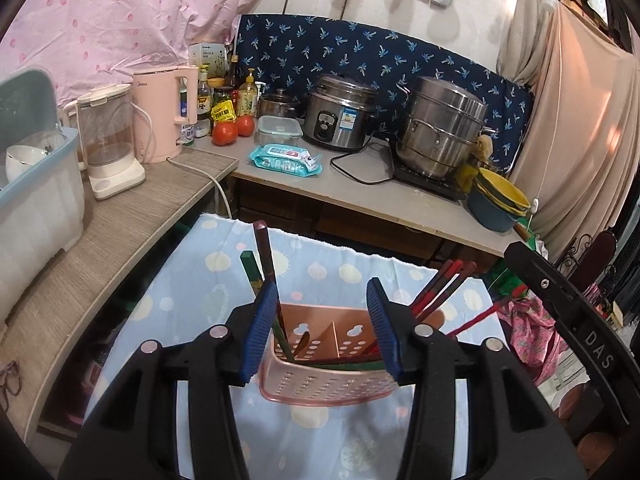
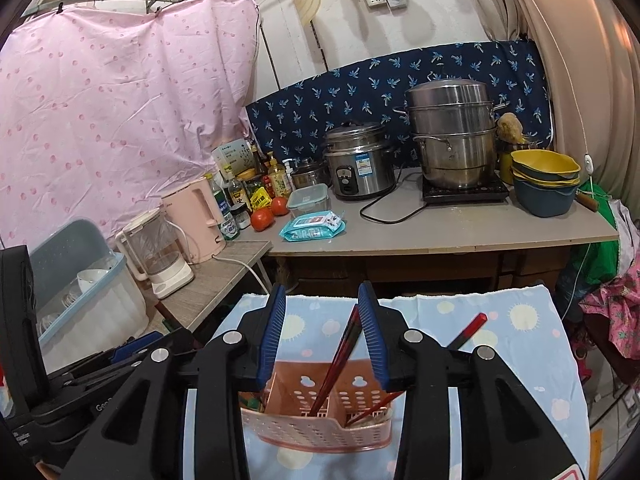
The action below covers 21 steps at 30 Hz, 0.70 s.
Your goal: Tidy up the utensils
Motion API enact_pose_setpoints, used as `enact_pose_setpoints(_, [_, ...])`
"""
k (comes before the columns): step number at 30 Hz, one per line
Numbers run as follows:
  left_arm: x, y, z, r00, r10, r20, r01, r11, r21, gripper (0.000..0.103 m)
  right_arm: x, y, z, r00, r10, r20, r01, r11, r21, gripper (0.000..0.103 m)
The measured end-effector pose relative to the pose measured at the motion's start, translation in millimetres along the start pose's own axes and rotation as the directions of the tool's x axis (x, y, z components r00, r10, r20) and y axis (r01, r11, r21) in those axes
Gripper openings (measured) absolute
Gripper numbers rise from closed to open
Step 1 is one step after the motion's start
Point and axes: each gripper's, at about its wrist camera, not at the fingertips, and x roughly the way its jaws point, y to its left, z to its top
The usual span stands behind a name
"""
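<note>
Directly below and ahead of both your tools sits the pink perforated plastic utensil caddy [image 1: 326, 364] on a pale blue cloth with sun prints [image 1: 224, 280]. Your left gripper [image 1: 326, 322] stands spread over the caddy's left compartment, pinching nothing — the dark green and brown chopsticks [image 1: 262, 264] lean just outside its left pad, handles tilted up and away from you. Your right gripper [image 2: 322, 336] is also parted; a red-and-black chopstick [image 2: 340, 360] stands in the gap between its pads, leaning against the right one, its long axis running steeply from the right compartment up toward that pad. More red chopsticks [image 2: 468, 330] lean further right, nearer your right hand than your left.
</note>
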Motion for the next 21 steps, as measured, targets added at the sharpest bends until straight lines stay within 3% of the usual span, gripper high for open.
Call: enact_pose_setpoints(21, [-41.7, -7.5, -39.5, 0.996, 0.083, -0.019, -0.082, 0.995, 0.05, 0.044, -42.0, 6.7, -62.4, 0.994, -0.029, -0.104, 0.025, 0.999, -0.036, 0.037])
